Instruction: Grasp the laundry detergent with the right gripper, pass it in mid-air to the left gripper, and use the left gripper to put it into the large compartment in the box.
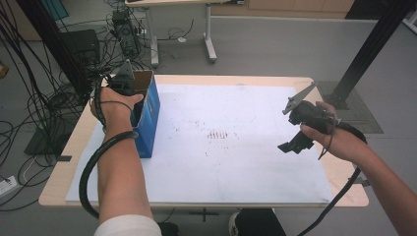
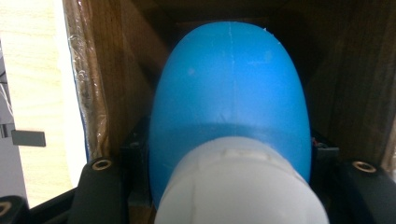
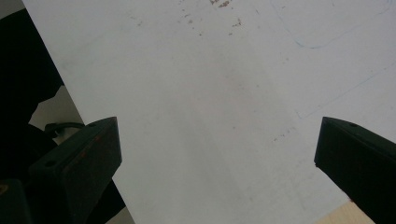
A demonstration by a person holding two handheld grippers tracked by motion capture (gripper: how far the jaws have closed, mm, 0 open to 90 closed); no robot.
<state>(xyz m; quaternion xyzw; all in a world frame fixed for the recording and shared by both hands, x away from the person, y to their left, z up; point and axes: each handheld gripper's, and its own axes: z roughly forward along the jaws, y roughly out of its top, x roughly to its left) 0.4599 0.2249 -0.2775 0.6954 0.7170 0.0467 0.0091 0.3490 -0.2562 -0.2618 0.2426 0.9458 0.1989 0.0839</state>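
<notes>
Left gripper (image 1: 125, 83) jaws clamp blue bottle (image 2: 231, 98) inside box (image 1: 147, 115); right gripper (image 1: 295, 143) jaws apart.

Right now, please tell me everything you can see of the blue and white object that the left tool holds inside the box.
The blue and white object is smooth and rounded like an egg, seemingly plastic. Its far part is bright blue with a thin seam line down the middle; its near end is a white cap-like part. It lies along the left tool, whose black jaws stand at either side of it, pointing into the open cardboard box. Brown inner walls surround it. Whether it touches the walls cannot be told.
</notes>
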